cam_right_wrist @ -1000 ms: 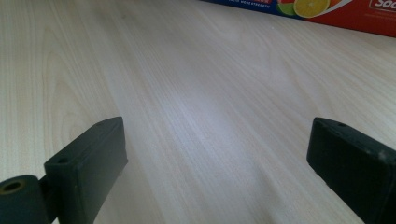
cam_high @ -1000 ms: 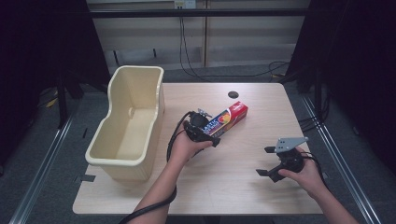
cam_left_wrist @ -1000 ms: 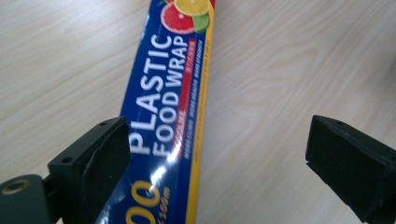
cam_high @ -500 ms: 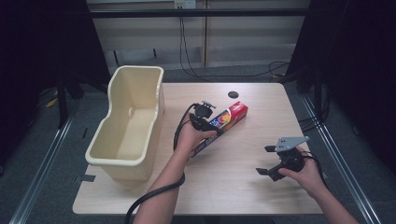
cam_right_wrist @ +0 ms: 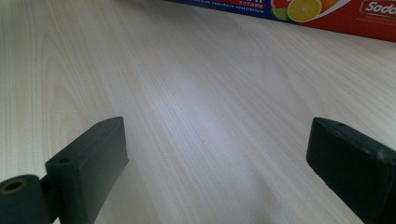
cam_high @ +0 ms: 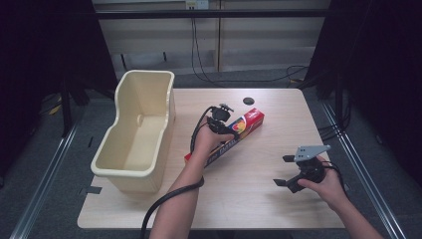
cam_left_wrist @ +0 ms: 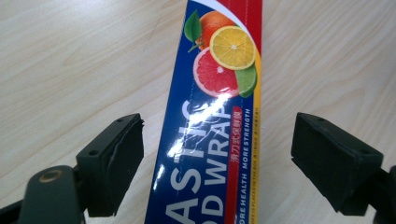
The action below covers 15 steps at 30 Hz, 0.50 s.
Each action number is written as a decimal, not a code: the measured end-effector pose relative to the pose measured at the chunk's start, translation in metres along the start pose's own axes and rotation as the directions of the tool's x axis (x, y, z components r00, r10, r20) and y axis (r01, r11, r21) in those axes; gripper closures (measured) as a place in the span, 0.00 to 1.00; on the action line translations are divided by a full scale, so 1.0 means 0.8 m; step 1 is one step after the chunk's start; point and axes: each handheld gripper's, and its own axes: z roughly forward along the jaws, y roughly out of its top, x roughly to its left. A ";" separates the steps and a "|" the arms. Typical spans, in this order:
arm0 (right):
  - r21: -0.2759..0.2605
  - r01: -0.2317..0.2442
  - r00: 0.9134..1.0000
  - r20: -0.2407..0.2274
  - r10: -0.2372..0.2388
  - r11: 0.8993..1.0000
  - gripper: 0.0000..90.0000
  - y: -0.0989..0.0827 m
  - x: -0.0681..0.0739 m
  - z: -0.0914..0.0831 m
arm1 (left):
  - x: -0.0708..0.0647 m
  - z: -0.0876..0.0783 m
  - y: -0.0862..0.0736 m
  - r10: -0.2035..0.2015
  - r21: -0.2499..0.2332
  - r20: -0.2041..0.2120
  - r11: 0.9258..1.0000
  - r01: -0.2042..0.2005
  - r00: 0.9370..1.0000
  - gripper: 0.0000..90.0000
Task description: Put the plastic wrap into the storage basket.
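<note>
Left hand-held gripper [cam_left_wrist: 217,163] moved over the plastic wrap box [cam_left_wrist: 210,135], jaws closing astride it

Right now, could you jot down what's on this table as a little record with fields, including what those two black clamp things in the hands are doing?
surface: light wooden table
bin: empty cream plastic tub, at the table's left edge
box: long blue and red plastic wrap carton printed with citrus fruit, lying flat mid-table
left gripper: over the carton, jaws either side of it, closing, gaps still showing
right gripper: open, above bare wood near the table's right side
other: small black round hole at the far edge
</note>
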 end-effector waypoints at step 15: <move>-0.006 -0.007 1.000 0.001 0.007 1.000 0.06 0.000 -0.001 -0.003 | -0.003 0.020 0.005 0.032 0.079 -0.016 0.996 -0.030 0.999 0.33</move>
